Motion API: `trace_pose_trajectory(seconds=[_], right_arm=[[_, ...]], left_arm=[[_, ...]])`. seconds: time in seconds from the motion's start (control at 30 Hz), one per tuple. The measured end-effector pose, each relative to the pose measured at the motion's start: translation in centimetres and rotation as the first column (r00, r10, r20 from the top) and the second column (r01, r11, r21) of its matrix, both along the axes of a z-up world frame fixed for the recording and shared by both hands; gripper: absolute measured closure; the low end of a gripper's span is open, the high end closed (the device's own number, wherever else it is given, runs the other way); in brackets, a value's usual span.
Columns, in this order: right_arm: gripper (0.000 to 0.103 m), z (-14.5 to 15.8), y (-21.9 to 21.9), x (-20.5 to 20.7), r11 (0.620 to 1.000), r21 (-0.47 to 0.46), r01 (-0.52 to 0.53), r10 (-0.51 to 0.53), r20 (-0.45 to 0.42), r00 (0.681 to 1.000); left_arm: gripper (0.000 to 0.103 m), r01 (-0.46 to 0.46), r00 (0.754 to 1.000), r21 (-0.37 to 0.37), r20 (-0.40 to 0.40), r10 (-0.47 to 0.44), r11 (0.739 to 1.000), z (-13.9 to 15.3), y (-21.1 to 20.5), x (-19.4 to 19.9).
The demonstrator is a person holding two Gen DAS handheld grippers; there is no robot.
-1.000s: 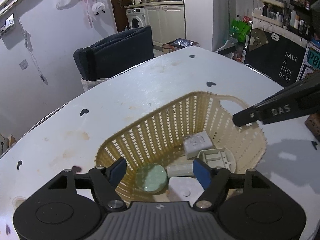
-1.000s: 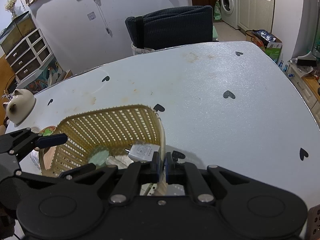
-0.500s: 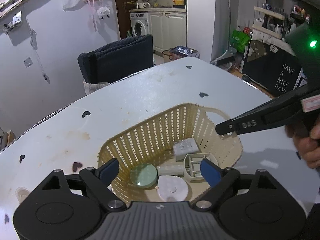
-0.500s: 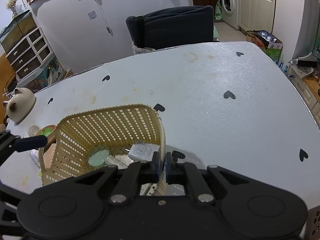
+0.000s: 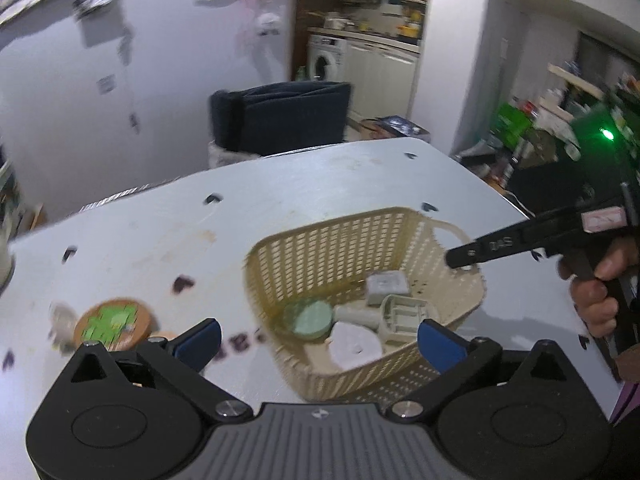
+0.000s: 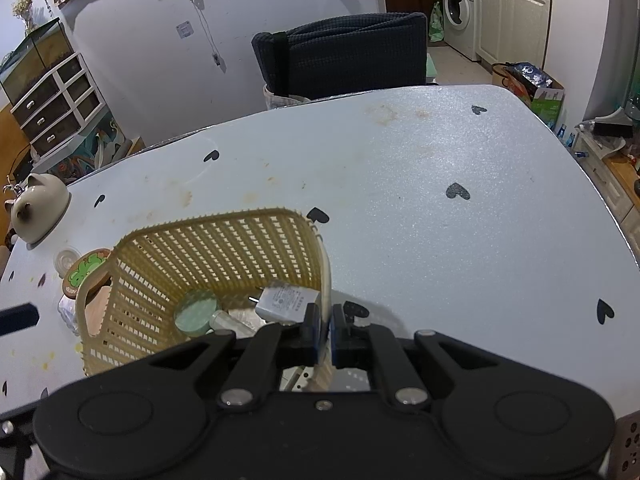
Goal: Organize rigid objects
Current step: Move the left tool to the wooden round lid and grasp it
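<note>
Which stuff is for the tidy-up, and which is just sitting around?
For the job:
- basket
- green disc
- grey charger
- right claw, shut on the basket's rim
- left claw, opening, nothing in it

Just there:
- cork coaster
- cat ornament
- chair

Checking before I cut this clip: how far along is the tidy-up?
Done: four small items lie in the basket. In hand: right gripper pinches the basket's rim; left gripper is opening, nothing between its fingers. Left: the round coaster and bits beside it.

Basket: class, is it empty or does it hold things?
Holds things: the basket contains a green disc, a grey charger and other white pieces.
</note>
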State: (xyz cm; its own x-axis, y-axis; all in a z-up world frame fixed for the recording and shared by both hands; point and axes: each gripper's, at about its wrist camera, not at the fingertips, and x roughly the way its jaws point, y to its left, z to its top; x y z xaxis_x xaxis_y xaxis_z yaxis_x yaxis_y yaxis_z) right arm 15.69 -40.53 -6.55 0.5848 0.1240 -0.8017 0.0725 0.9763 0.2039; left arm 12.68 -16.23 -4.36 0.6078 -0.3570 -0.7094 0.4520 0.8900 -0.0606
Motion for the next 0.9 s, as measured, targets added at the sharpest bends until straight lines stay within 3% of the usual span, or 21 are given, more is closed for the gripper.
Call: trace_pose_trajectory(seconds=[0.23,0.47,0.9], right_arm=[[0.097,0.0,0.0,0.0,1.000,-0.001,-0.001,0.001,0.000,1.000],[0.097,0.0,0.0,0.0,1.000,-0.001,-0.001,0.001,0.000,1.000],[0.097,0.1,-0.1,0.0,1.000,0.000,-0.001,0.001,0.000,1.000]], left_arm=[[0.000,-0.152,0.988,-0.048,-0.026,0.151,0.987,-1.5,3.7,0.0],[0.000,-0.261,0.965,-0.042,-0.036,0.260,0.964,-3.8,6.4,0.1],[0.000,-0.272,0.958,0.007,-0.091,0.272,0.962,-8.6,7.3,0.0]])
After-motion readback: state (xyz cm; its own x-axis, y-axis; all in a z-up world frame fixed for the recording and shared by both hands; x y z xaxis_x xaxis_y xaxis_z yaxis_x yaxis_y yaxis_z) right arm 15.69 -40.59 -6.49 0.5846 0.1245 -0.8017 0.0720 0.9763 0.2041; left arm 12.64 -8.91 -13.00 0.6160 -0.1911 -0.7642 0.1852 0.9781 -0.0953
